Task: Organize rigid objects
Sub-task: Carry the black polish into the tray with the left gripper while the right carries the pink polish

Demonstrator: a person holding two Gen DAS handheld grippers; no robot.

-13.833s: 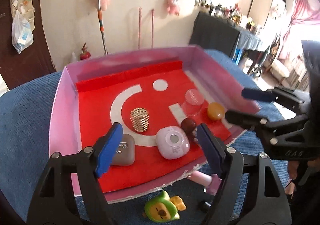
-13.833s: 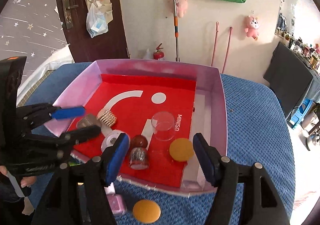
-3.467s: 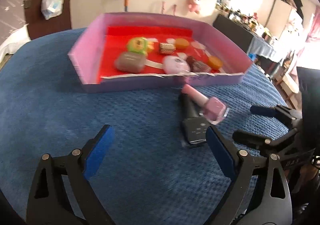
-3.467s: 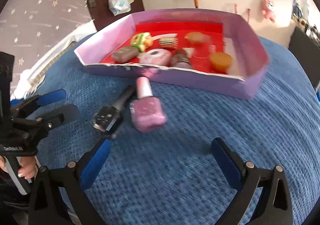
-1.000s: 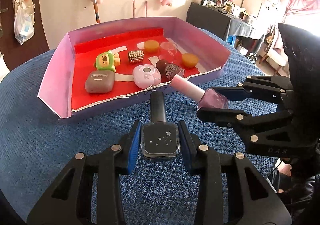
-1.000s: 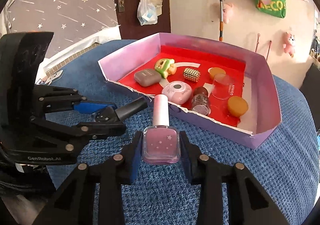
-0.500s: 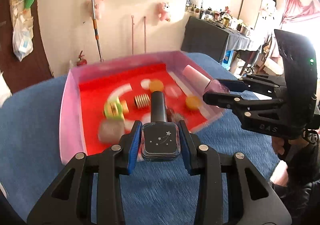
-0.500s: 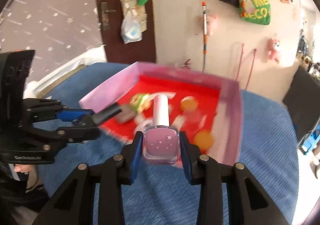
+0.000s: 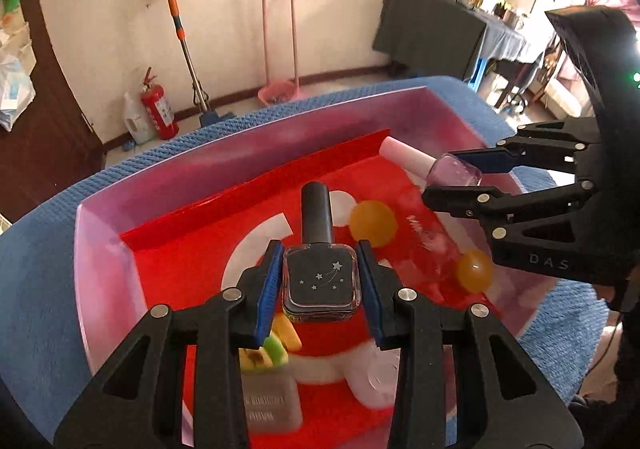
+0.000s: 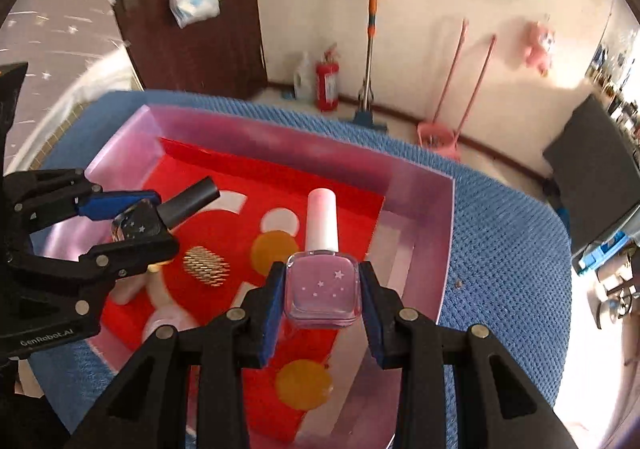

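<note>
Two nail-polish bottles, black [image 9: 321, 280] and pink [image 10: 322, 291], above one tray [image 9: 100, 249].

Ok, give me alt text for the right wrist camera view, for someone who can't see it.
The right hand-held gripper clamps a pink nail polish bottle above a pink tray with a red liner. At left, the left hand-held gripper grips a dark nail polish bottle over the same tray.

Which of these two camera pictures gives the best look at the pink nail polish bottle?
The right wrist view: the pink nail polish bottle sits front and centre, clamped in the right gripper, star pattern and pale cap fully visible. The left wrist view shows it only small and sideways, above the pink tray.
</note>
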